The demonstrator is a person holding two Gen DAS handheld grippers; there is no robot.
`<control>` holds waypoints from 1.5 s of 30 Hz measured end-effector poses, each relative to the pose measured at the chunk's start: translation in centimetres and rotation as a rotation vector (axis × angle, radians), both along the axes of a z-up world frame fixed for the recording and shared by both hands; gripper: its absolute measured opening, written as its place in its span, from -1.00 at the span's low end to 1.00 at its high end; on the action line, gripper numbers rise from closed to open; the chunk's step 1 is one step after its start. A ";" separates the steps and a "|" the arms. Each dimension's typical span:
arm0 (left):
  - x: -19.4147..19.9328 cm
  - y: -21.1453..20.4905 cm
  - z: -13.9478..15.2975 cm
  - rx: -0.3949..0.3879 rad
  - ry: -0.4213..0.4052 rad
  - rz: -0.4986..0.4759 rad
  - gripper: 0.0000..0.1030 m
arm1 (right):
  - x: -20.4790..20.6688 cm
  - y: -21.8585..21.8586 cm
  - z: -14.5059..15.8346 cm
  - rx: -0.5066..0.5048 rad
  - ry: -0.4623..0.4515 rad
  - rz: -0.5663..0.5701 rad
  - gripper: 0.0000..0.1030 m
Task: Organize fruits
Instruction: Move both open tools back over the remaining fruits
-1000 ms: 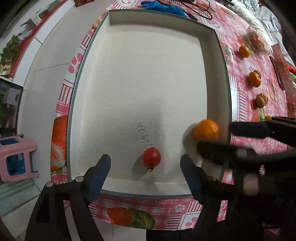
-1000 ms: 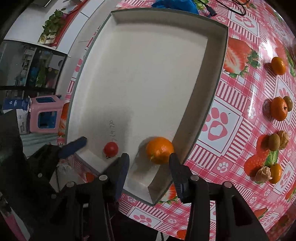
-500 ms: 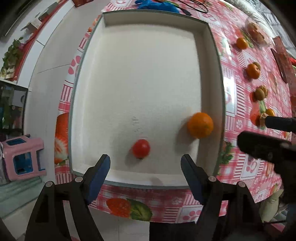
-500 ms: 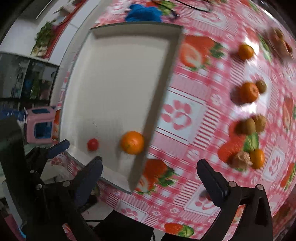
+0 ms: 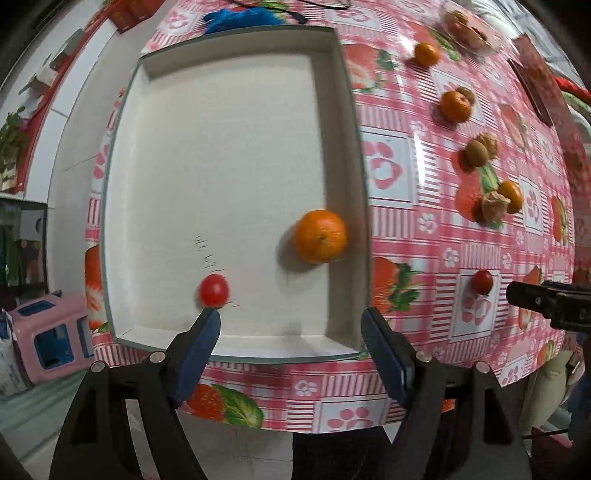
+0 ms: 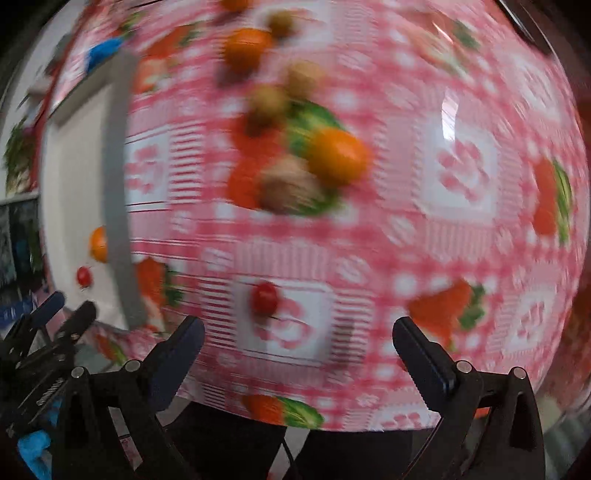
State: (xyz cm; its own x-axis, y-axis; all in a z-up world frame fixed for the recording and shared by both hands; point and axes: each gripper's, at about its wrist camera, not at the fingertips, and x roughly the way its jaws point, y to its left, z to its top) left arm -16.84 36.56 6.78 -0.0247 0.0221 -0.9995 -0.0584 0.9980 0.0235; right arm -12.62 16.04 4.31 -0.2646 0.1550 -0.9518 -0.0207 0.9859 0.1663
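A white tray [image 5: 347,110] lies on the pink checked tablecloth. In it are an orange [image 5: 320,236] by the right wall and a cherry tomato [image 5: 213,291] near the front; both also show in the right wrist view, orange [image 6: 98,249] and tomato [image 6: 84,276]. My left gripper [image 5: 290,334] is open and empty at the tray's front edge. My right gripper [image 6: 297,341] is open and empty over the cloth, just in front of a second cherry tomato [image 6: 264,298], which also shows in the left wrist view [image 5: 483,282]. The right wrist view is blurred.
Loose on the cloth right of the tray are small oranges [image 5: 455,106], [image 5: 510,196], a kiwi [image 5: 475,153] and walnuts [image 5: 493,207]. A blue cloth [image 5: 240,19] lies behind the tray. A pink stool [image 5: 48,339] stands on the floor at left. The table edge is close in front.
My right gripper has opened wide, left the orange in the tray and swung right over the cloth toward the second tomato. My left gripper has pulled back and shifted right.
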 end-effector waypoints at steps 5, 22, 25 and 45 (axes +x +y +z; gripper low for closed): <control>0.7 -2.0 0.4 -0.003 0.002 -0.048 0.58 | -1.6 -4.2 -1.0 -0.019 0.043 -0.099 0.99; 3.5 -8.3 1.2 -0.012 0.001 -0.100 0.58 | 4.0 -9.5 0.6 0.009 -0.012 -0.140 0.99; 3.3 -8.6 1.0 -0.007 0.009 -0.099 0.58 | 5.9 -9.3 1.4 0.008 -0.052 -0.159 0.99; 2.1 -8.4 -0.8 -0.008 0.037 -0.099 0.58 | 12.3 -8.4 0.5 -0.003 -0.082 -0.176 0.99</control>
State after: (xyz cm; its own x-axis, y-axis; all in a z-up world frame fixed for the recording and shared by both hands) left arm -14.77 28.17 5.95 -0.0602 0.0179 -0.9980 0.0409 0.9990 0.0155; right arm -0.29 7.60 4.85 -0.1556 0.1894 -0.9695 0.1388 0.9759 0.1684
